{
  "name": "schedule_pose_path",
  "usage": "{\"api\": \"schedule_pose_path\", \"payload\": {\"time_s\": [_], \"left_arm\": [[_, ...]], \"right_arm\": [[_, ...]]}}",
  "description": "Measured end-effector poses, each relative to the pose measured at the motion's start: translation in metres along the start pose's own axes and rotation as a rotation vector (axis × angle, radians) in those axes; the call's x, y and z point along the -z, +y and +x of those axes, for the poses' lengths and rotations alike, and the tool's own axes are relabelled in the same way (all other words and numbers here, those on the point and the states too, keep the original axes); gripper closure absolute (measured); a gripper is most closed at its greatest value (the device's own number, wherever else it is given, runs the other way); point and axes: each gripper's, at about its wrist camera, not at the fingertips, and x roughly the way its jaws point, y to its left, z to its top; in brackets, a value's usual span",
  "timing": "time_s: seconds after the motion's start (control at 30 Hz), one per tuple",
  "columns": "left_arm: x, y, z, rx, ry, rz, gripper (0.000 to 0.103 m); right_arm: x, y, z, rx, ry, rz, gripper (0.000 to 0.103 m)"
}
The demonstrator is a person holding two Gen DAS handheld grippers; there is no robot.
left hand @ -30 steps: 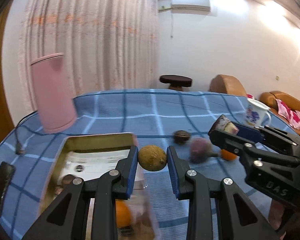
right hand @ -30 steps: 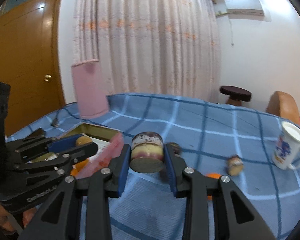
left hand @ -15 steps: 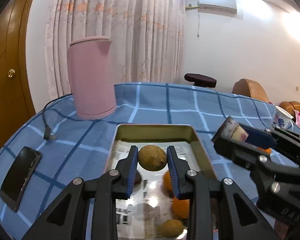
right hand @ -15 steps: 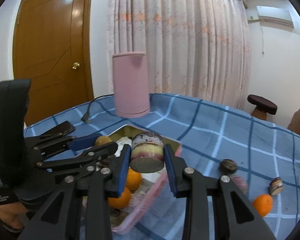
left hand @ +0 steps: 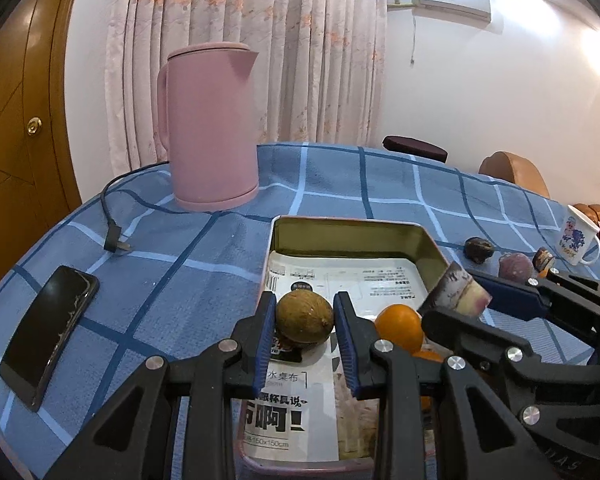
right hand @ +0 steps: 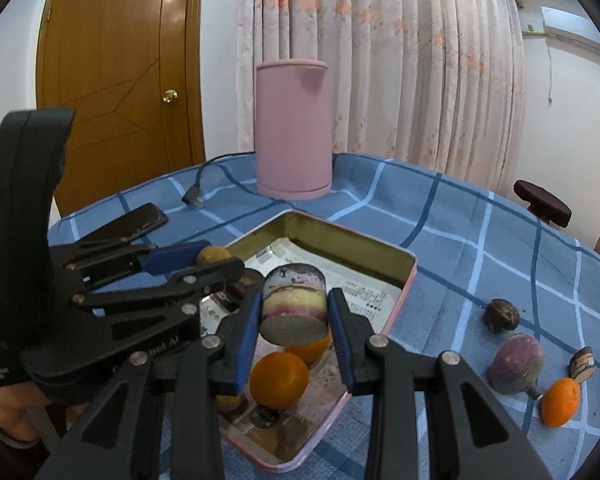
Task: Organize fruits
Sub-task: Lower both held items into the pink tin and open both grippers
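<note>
Item: brown round fruit (left hand: 304, 318), pinched in my left gripper (left hand: 305, 322), held above the near end of the tin tray (left hand: 350, 236), presumably for release there.
Item: cut sugarcane piece (right hand: 294, 304), clamped in my right gripper (right hand: 295, 322) over the tray beside two oranges (right hand: 279, 380).
Outstanding, on the tablecloth (right hand: 460, 240) right of the tray: dark fruit (right hand: 501, 315), purple fruit (right hand: 516, 364), one orange (right hand: 560, 402).

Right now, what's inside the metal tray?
Inside the tray: printed paper, two oranges and some brownish fruits. The claws and their fruit hide part of the floor, so more could be underneath.
</note>
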Motion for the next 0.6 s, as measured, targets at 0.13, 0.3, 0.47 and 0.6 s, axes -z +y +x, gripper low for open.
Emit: {"api": "schedule_pose_path", "payload": {"time_s": [0.13,0.3,0.47,0.6], "left_arm": [[0.002,0.001,0.004,-0.001,0.015,0.004,0.072],[0.006,0.001,0.007,-0.003,0.033,0.003,0.071],[0.004,0.007,0.006,-0.001,0.034,-0.027,0.071],[0.001,0.001,0.001,0.005,0.018,-0.033,0.057]], "right_arm": [[0.002,0.002,0.003,-0.003,0.020,-0.004,0.066],[0.006,0.004,0.008,-0.018,0.047,-0.009,0.066],[0.006,-0.002,0.004,-0.020,0.031,0.028,0.039],[0.005,-0.009,-0.012,0.000,-0.007,0.036,0.028]]}}
